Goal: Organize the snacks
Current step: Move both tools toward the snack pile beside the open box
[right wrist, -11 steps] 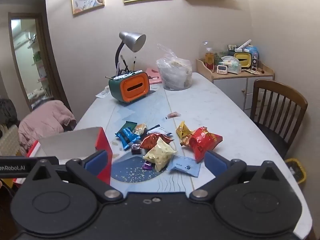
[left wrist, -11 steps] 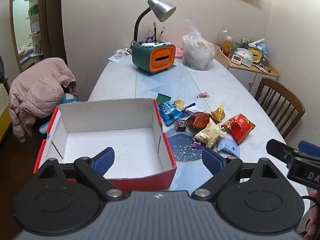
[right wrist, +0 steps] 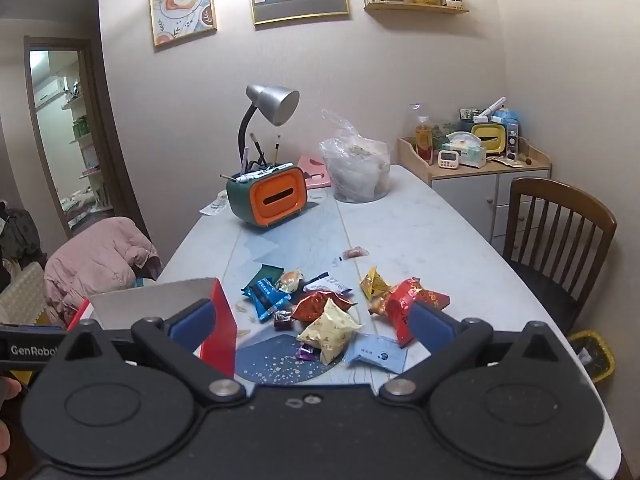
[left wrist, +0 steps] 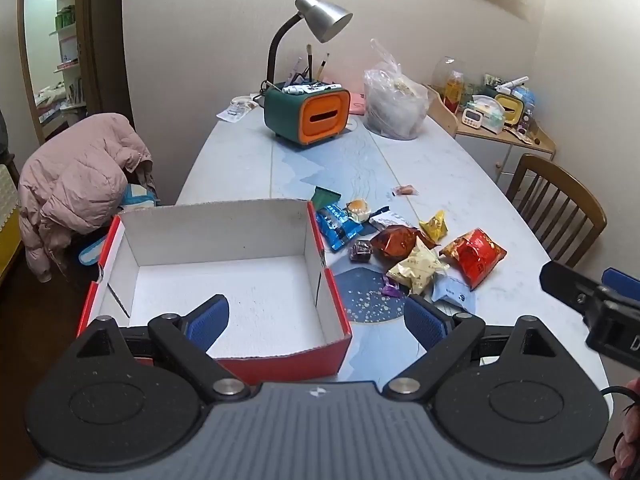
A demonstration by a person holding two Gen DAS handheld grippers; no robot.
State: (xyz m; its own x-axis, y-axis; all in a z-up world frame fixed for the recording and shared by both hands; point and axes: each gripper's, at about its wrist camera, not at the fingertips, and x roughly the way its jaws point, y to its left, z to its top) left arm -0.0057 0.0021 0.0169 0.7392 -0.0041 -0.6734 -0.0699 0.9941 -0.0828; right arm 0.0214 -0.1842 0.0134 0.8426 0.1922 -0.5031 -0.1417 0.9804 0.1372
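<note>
A red cardboard box (left wrist: 120,236) with a white inside stands open and empty on the table's near left; its corner also shows in the right wrist view (right wrist: 218,320). Several snack packets lie to its right: a blue packet (left wrist: 338,226), a dark orange one (left wrist: 396,240), a cream one (left wrist: 418,270), a red one (left wrist: 476,254), a yellow one (left wrist: 434,224) and a pale blue one (left wrist: 452,290). My left gripper (left wrist: 316,318) is open and empty above the box's near edge. My right gripper (right wrist: 312,326) is open and empty above the cream packet (right wrist: 332,328).
An orange and green tissue box (left wrist: 308,114) with a desk lamp (left wrist: 324,22) and a clear plastic bag (left wrist: 394,106) stand at the table's far end. A wooden chair (left wrist: 560,204) is at the right. A pink jacket (left wrist: 76,176) hangs at the left.
The right gripper has moved slightly forward toward the snack pile. The left gripper has barely moved.
</note>
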